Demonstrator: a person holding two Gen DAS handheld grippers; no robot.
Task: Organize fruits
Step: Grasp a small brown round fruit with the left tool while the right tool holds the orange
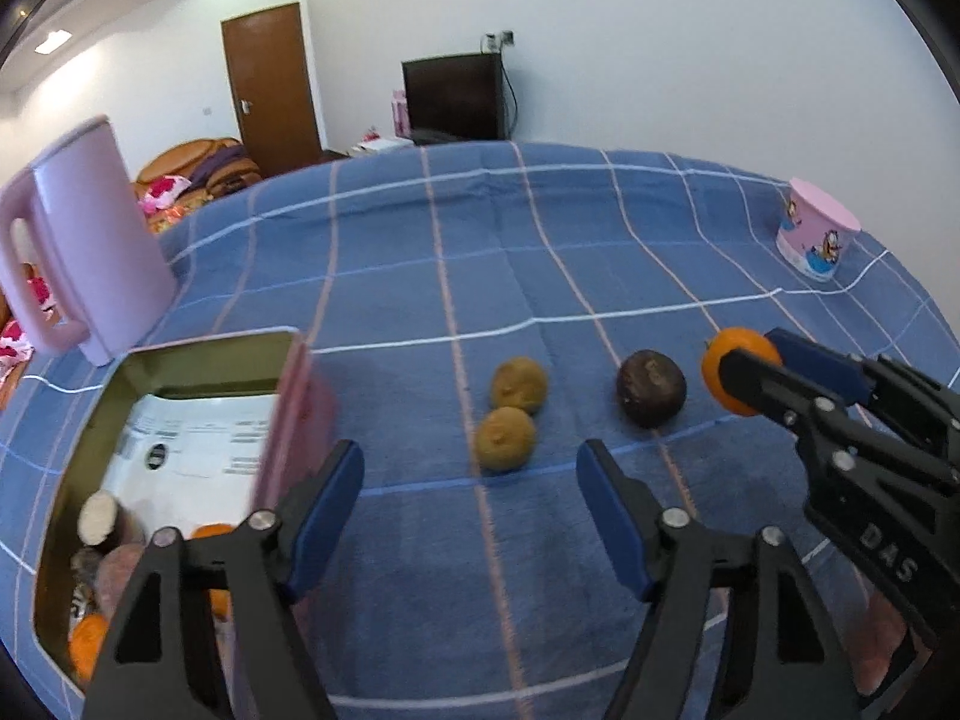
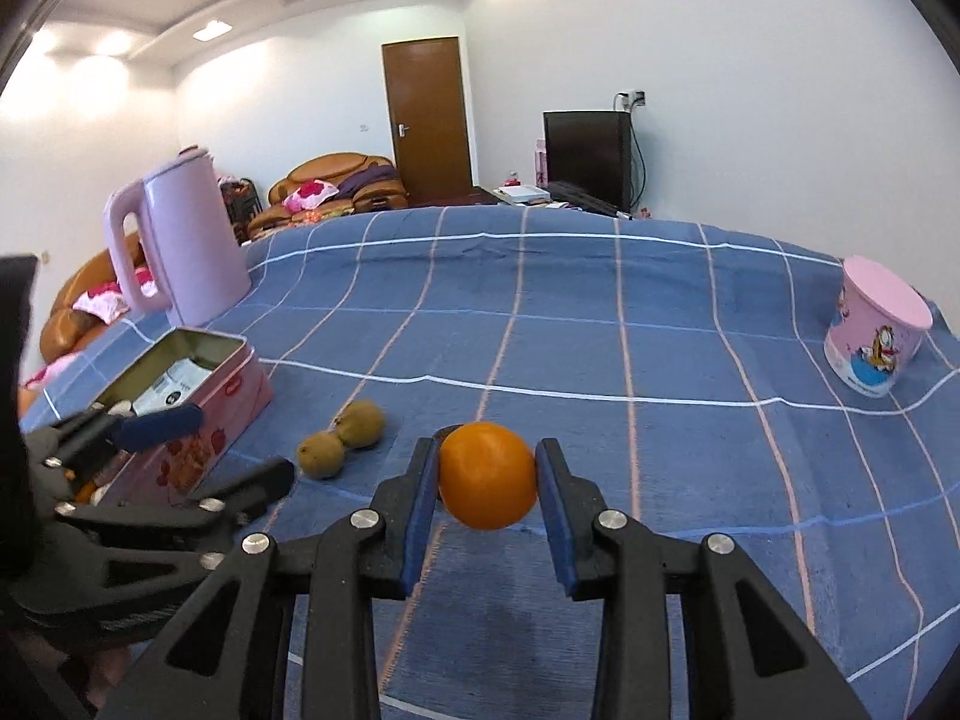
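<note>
Right tool (image 2: 487,477) clamped on an orange (image 2: 487,476), both pads touching it, held just above the blue checked table (image 2: 600,312). Left tool (image 1: 471,510) wide open, holding nothing, its left finger over the pink tin (image 1: 180,420). Two brown fruits (image 1: 513,414) just ahead of it, touching each other; dark fruit (image 1: 651,387) ahead to its right, beside the orange.

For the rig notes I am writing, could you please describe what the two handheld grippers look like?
Both look alike. The left gripper and right gripper have matte black frames with triangular cut-outs and round silver pivot bolts. Each has two fingers faced with flat blue pads. White "DAS" lettering marks the right gripper's body. No cables, sleeves or hands are visible.
</note>
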